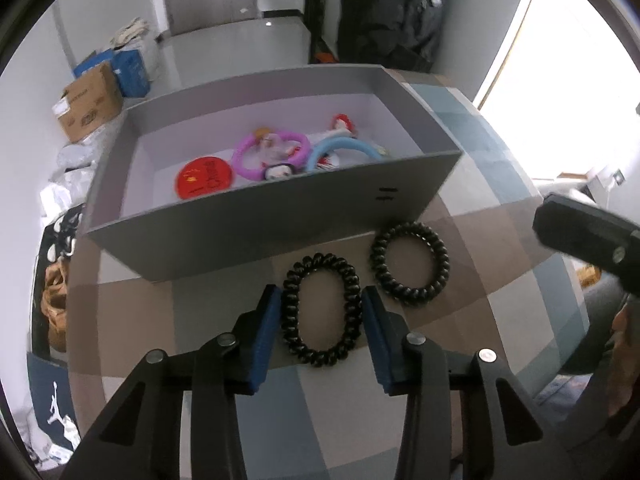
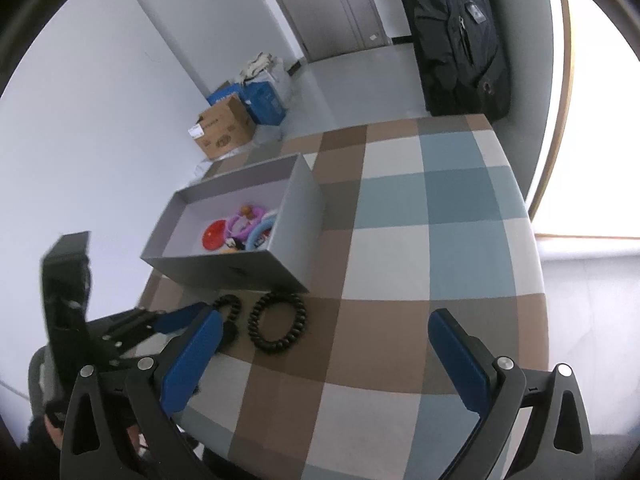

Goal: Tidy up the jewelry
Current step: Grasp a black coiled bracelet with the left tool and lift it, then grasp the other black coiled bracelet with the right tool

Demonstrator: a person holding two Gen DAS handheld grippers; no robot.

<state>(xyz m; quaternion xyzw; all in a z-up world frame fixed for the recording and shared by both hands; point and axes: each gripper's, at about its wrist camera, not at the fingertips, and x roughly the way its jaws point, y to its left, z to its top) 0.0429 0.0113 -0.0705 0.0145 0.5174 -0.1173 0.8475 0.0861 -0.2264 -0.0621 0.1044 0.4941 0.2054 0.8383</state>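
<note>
Between the left gripper's [image 1: 320, 312] pads, the near coil tie [image 1: 320, 310] is being clamped, long axis pointing away; right gripper [image 2: 324, 344] is being held apart.

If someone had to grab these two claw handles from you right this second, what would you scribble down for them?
Left claw: its pads squeeze the nearer black coil hair tie from both sides; the tie lies flat on the checked tablecloth.
Right claw: wide open, empty, hanging over the cloth.
Second black coil hair tie: on the cloth against the front of the grey box.
Done: purple ring, blue ring and red disc are in the box.
Left: put both black ties into the box.
</note>
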